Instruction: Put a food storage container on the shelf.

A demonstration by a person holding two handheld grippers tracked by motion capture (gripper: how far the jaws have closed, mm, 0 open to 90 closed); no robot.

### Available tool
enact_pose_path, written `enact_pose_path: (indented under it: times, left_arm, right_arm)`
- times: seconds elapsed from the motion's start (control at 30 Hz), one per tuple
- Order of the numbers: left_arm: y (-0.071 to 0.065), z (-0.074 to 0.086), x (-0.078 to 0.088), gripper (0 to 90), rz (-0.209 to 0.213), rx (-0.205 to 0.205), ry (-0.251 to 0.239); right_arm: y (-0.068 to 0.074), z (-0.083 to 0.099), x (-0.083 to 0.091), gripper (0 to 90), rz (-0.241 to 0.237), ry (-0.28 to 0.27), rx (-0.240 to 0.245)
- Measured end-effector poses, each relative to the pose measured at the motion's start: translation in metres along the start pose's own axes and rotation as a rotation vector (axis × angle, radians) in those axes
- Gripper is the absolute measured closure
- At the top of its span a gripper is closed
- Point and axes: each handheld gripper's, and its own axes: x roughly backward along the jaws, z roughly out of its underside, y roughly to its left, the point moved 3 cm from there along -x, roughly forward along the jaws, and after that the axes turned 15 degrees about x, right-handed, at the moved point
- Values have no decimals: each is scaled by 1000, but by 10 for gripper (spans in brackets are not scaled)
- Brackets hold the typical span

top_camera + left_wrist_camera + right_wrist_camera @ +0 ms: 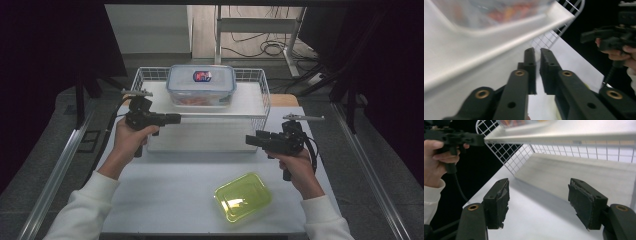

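Note:
A clear lidded food box (201, 85) with a red and blue sticker stands on the upper shelf (250, 102) of a white wire rack (263, 95). My left gripper (175, 118) is level at the shelf's front left edge and points right. In the left gripper view, the left gripper (537, 51) has only a narrow gap between its jaws, with nothing in it, and the box (494, 11) is a blur above. My right gripper (248, 141) points left in front of the rack's right end. The right gripper (539, 185) is wide open and empty in its own view.
A translucent green lid (243, 196) lies on the white table (165, 190), near the front right. The rack's lower board (579, 175) lies under the upper shelf. Beyond the table are dark floor, cables and a metal frame.

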Motion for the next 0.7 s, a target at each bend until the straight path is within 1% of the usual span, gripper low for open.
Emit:
enact_pose_path:
  times: [0.07, 0.1, 0.13, 0.17, 0.2, 0.23, 0.27, 0.3, 0.33, 0.37, 0.4, 0.43, 0.47, 0.5, 0.53, 0.63, 0.67, 0.7]
  left_arm:
    - [-2, 14, 1, 753, 5, -28, 14]
    - [-2, 14, 1, 705, 5, -28, 14]
    - [-3, 23, 1, 705, -9, -38, 19]
    - [-3, 36, 3, 569, -21, -44, 27]
    - [-4, 43, 4, 526, -19, -37, 31]
    - [-4, 43, 4, 488, -19, -37, 31]
    - [-2, 56, 4, 439, -26, -37, 33]
    - [-1, 61, 4, 405, -40, -39, 40]
    - [0, 66, 3, 368, -54, -42, 52]
    - [0, 66, 3, 338, -54, -42, 52]
    - [3, 76, 3, 322, -73, -38, 61]
    - [4, 81, 3, 314, -75, -33, 64]
    - [4, 81, 3, 305, -75, -33, 64]
    - [5, 86, 3, 300, -74, -26, 64]
    - [7, 95, 3, 295, -85, -29, 80]
    - [9, 108, 3, 279, -94, -28, 95]
    - [10, 113, 2, 280, -90, -23, 99]
    - [10, 113, 2, 279, -90, -23, 99]
  right_arm:
    - [0, 7, 1, 331, 0, 1, -6]
    - [0, 7, 1, 331, 0, 1, -6]
    - [1, 12, 2, 331, -2, 3, -11]
    - [3, 23, 5, 331, -3, 12, -9]
    - [4, 26, 5, 331, 2, 16, -6]
    - [4, 26, 5, 331, 2, 16, -6]
    - [7, 37, 7, 334, 19, 34, 6]
    - [7, 40, 8, 336, 24, 39, 9]
    - [8, 44, 9, 342, 29, 47, 13]
    - [8, 44, 9, 342, 29, 47, 13]
    - [11, 52, 10, 353, 30, 71, 25]
    - [12, 54, 10, 355, 30, 77, 26]
    - [14, 57, 11, 356, 29, 85, 32]
    - [15, 60, 11, 358, 30, 93, 36]
    - [17, 62, 11, 358, 33, 101, 43]
    - [19, 68, 10, 362, 42, 128, 55]
    - [19, 70, 10, 362, 43, 136, 57]
    - [19, 70, 10, 362, 43, 136, 57]
